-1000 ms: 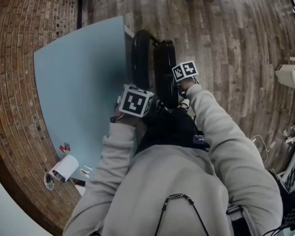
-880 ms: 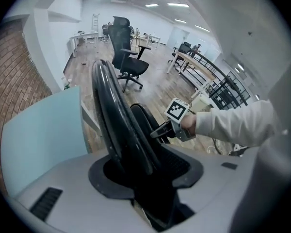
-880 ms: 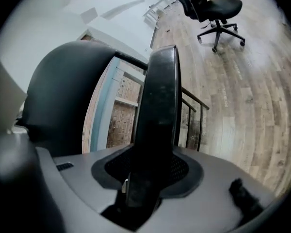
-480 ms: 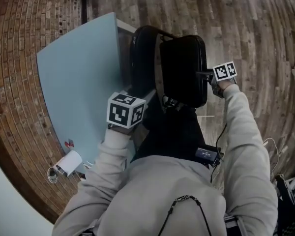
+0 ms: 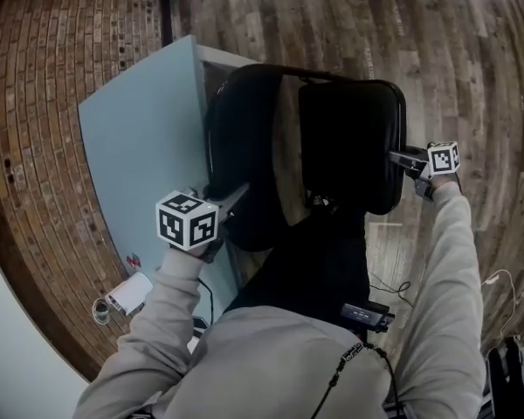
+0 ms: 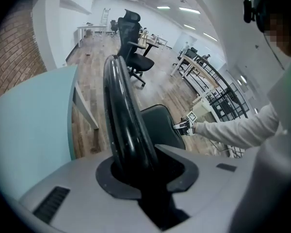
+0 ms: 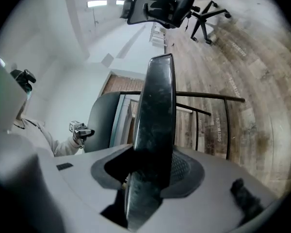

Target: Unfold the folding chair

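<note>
**Q:** Head view: where does the black folding chair (image 5: 332,190), vinyl-padded on a thin metal-tube frame, stand?

**A:** On the wood-plank floor (image 5: 332,16), towards its edge at the brick wall (image 5: 44,103), just beside the long edge of the pale blue surface (image 5: 140,147). It appears partly opened, with a gap between the backrest (image 5: 240,129) and the seat (image 5: 358,120).

**Q:** And the jaws?

**A:** The left gripper (image 6: 145,171) has just been closing its jaws, which clench the backrest's rounded rim. The right gripper (image 7: 148,178) has its jaws clamped on the seat's outer edge.

**Q:** How will the chair handle?

**A:** Probably stiff and moderately heavy. The glossy padding may slip under the jaws. Holding the rims far from the hinge gives leverage, and the hinge itself could pinch.
</note>
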